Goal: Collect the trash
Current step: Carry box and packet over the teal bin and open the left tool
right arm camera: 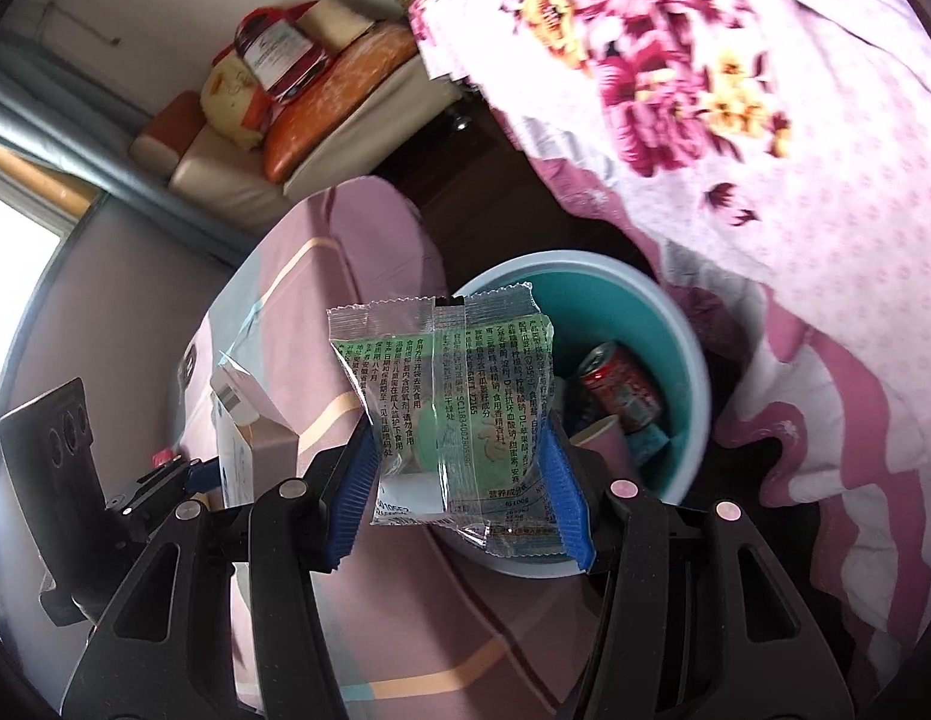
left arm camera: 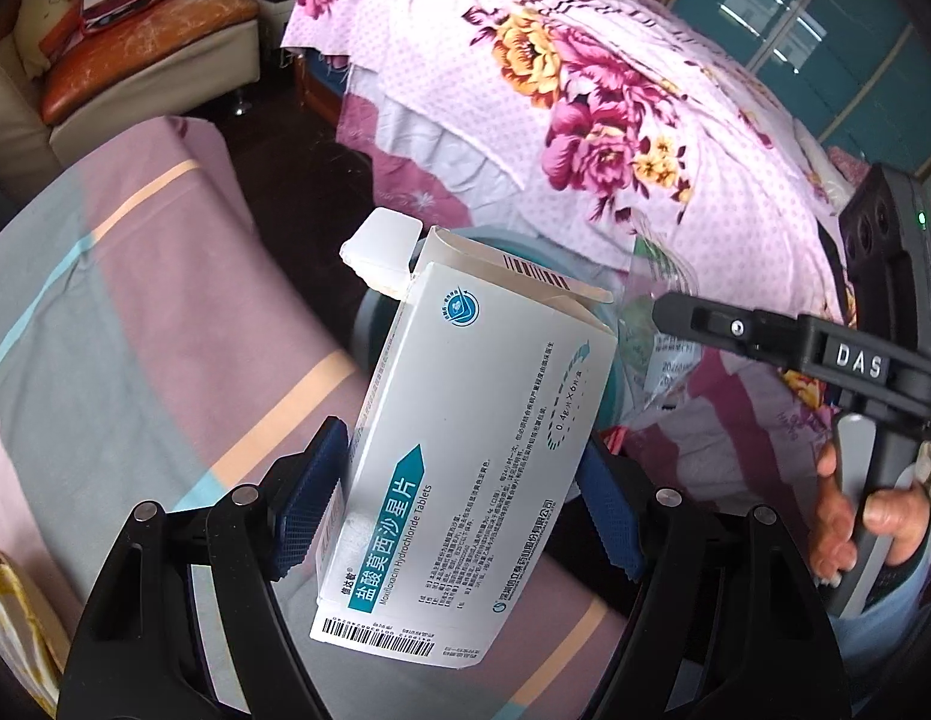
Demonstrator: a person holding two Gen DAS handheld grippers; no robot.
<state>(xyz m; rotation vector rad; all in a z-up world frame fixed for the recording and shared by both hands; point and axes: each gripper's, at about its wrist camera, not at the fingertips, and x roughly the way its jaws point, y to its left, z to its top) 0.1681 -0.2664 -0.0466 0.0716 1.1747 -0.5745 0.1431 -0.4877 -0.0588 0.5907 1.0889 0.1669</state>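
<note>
My left gripper (left arm camera: 459, 504) is shut on a white medicine box (left arm camera: 465, 450) with teal print, its top flap open; the same box (right arm camera: 240, 426) shows at the left of the right wrist view. My right gripper (right arm camera: 459, 480) is shut on a clear and green snack wrapper (right arm camera: 447, 402), held in front of a teal waste bin (right arm camera: 687, 372). The bin stands on the dark floor between the two beds and holds a red can (right arm camera: 624, 387), a pink paper cup (right arm camera: 603, 441) and other scraps. In the left wrist view the bin (left arm camera: 609, 387) is mostly hidden behind the box.
A striped pink and grey bed (left arm camera: 123, 330) lies at the left, a floral pink bedspread (left arm camera: 585, 102) at the right. A cream sofa with orange cushions (left arm camera: 153, 42) stands at the back. The right gripper's body (left arm camera: 825, 354) and a hand (left arm camera: 867, 516) are at the right edge.
</note>
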